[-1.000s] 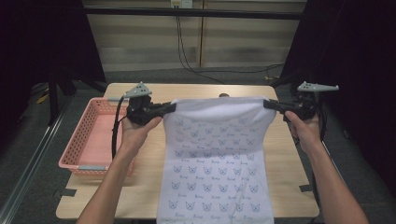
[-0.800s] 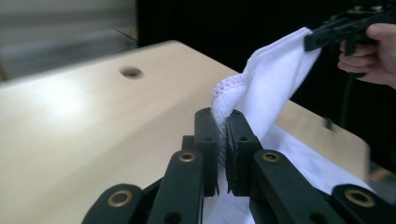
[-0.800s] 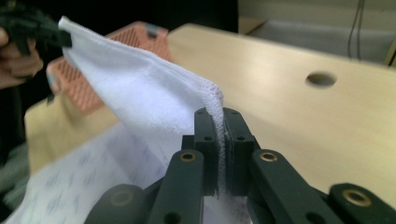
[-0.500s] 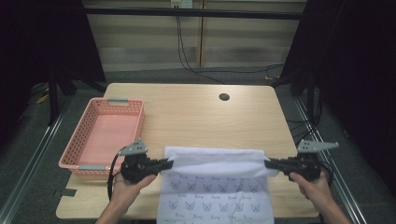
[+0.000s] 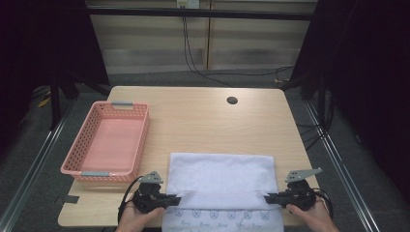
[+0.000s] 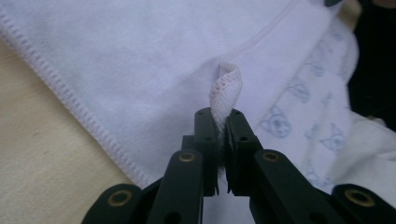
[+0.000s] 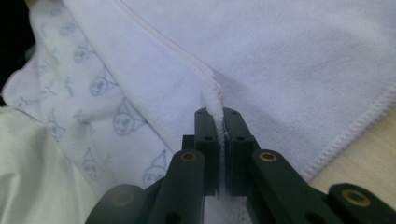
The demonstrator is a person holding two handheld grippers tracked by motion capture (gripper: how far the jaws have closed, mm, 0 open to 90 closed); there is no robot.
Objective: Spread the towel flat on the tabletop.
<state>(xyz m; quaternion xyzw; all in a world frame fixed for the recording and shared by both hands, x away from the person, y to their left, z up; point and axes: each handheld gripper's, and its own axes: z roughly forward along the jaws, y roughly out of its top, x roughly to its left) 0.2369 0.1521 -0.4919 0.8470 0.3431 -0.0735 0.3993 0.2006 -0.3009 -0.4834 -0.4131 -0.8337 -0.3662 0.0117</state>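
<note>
The white towel is laid folded on the near edge of the wooden table, its printed end hanging over the front. A corner is pinched tight in the left gripper and another in the right gripper. If only the stitched hem is held, a slip is likely and the fold would be skewed. The cloth is soft, fleecy terry; the basket is rigid pink lattice

Lying on the table at its near edge: the towel. Sitting left of it: the basket. Flanking its near corners: left gripper, right gripper.
</note>
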